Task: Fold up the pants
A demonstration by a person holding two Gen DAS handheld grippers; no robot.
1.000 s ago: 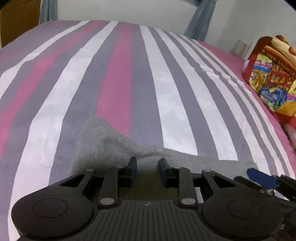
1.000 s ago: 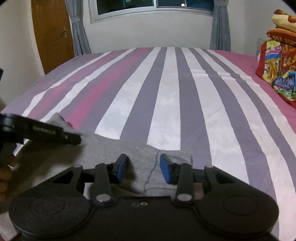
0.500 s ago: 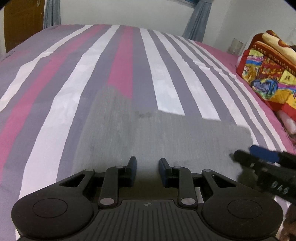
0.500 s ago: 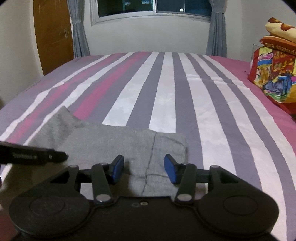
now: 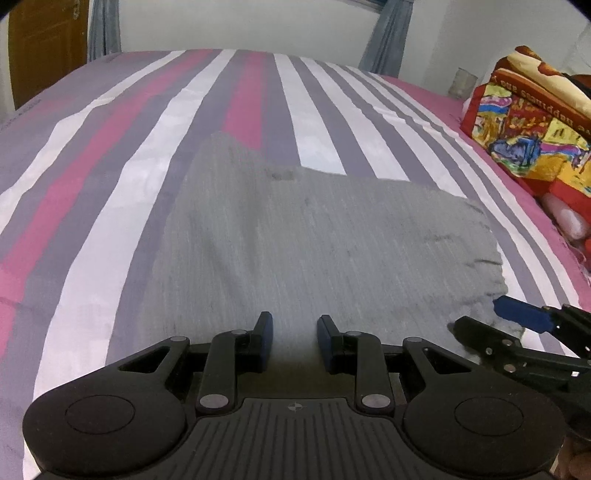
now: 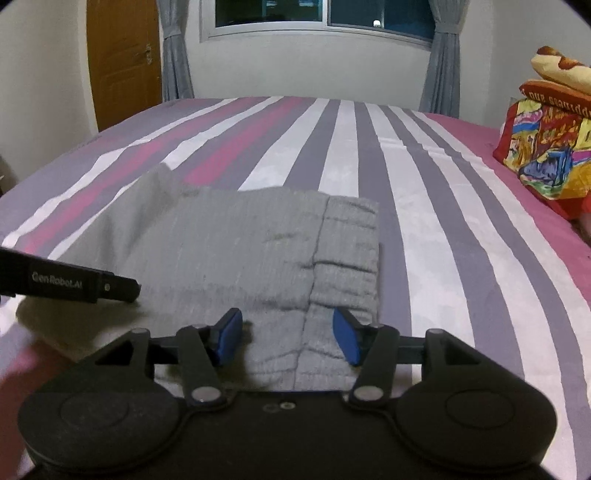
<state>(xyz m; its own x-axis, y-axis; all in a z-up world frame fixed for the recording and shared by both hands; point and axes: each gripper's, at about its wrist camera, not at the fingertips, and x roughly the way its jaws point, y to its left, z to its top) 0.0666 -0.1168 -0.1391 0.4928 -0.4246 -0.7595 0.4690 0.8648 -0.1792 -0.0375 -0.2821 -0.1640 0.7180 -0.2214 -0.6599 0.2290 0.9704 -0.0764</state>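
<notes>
Grey pants (image 5: 314,240) lie folded and flat on the striped bed; in the right wrist view the pants (image 6: 229,251) show their ribbed waistband (image 6: 347,251) on the right. My left gripper (image 5: 294,332) hovers over the near edge of the cloth with a narrow gap between its pads and nothing pinched there. My right gripper (image 6: 288,336) is above the waistband's near end. Its jaws are opening, with cloth below them and the pads clear of it. Each gripper also shows in the other's view: the right gripper (image 5: 476,317) and the left gripper (image 6: 122,290).
The bed sheet (image 5: 110,184) has pink, white and purple stripes and stretches far ahead. Bright folded bedding (image 5: 528,129) is stacked at the right edge. A brown door (image 6: 122,62), curtains and a window (image 6: 317,14) lie beyond the bed.
Both grippers have drawn back toward the near edge, so much more of the grey pants shows ahead of them. The right jaws have spread wider. The left gap is unchanged.
</notes>
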